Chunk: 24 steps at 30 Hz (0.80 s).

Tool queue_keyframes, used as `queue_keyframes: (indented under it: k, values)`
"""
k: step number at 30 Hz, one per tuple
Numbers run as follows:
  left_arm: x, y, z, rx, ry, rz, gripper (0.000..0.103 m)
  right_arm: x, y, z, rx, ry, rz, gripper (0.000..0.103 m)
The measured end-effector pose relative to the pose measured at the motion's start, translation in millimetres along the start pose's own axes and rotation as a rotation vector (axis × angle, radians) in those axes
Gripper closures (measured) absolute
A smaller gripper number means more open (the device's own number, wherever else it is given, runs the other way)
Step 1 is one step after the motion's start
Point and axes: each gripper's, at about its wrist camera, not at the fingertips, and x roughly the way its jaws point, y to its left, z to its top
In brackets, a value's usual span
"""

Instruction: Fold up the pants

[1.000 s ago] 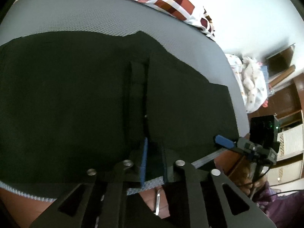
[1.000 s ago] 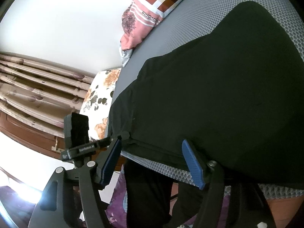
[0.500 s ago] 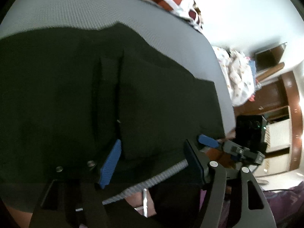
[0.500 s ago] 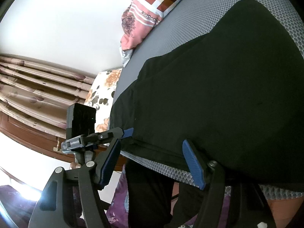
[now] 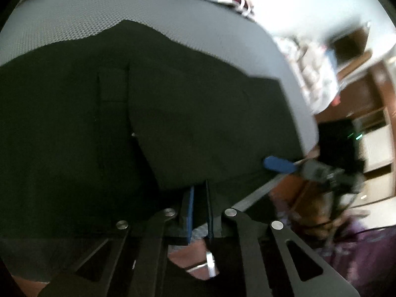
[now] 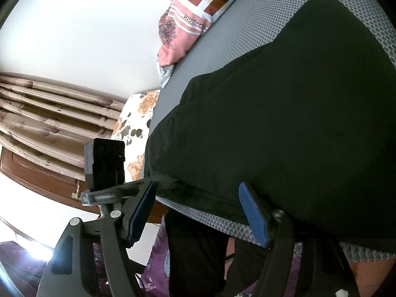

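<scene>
Black pants (image 5: 173, 113) lie spread flat over a grey mesh-textured bed (image 5: 123, 7), reaching its near edge in both views. Left tongs (image 5: 199, 212): the 2 blue pads stand nearly together, closed on the near hem of the pants where the cloth meets the bed edge; a thin strip of black fabric shows between them. Right tongs (image 6: 198, 212): jaws stand wide apart, straddling the near edge of the pants; 1 blue pad (image 6: 255, 215) lies against the dark cloth at the edge and the other hangs beside the bed corner, and neither pad visibly presses the cloth. In the left wrist view the right tongs appear at the right edge of the pants (image 5: 279, 164), 1 blue pad resting on the fabric, somewhat blurred. A pink and brown checked pillow (image 6: 198, 7) lies at the far end of the bed. A floral cushion (image 6: 136, 128) sits beside the bed, with pleated curtains (image 6: 49, 113) behind. The person's dark-clothed legs (image 6: 198, 247) stand at the bed edge.
</scene>
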Motion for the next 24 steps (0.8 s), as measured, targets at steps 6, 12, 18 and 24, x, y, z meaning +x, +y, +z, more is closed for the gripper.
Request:
queue_keyframes:
  k: [6, 12, 18, 24]
  values:
    - [-4.5, 3.7, -4.2, -0.038, -0.033, -0.03, 0.096, -0.7, 0.6, 0.4, -0.003, 0.002, 0.001, 0.035]
    - [-3.3, 14.1, -5.2, -0.119, -0.021, -0.166, 0.079, -1.5, 0.9, 0.2, -0.005, 0.002, 0.006, 0.034]
    - [-18.6, 41.6, -1.8, -0.253, -0.127, -0.266, 0.053, -1.1, 0.3, 0.6, -0.007, 0.003, 0.006, 0.034]
    - [-23.0, 54.7, 3.2, -0.308, -0.184, -0.29, 0.052, -1.2, 0.4, 0.3, -0.007, 0.002, 0.005, 0.034]
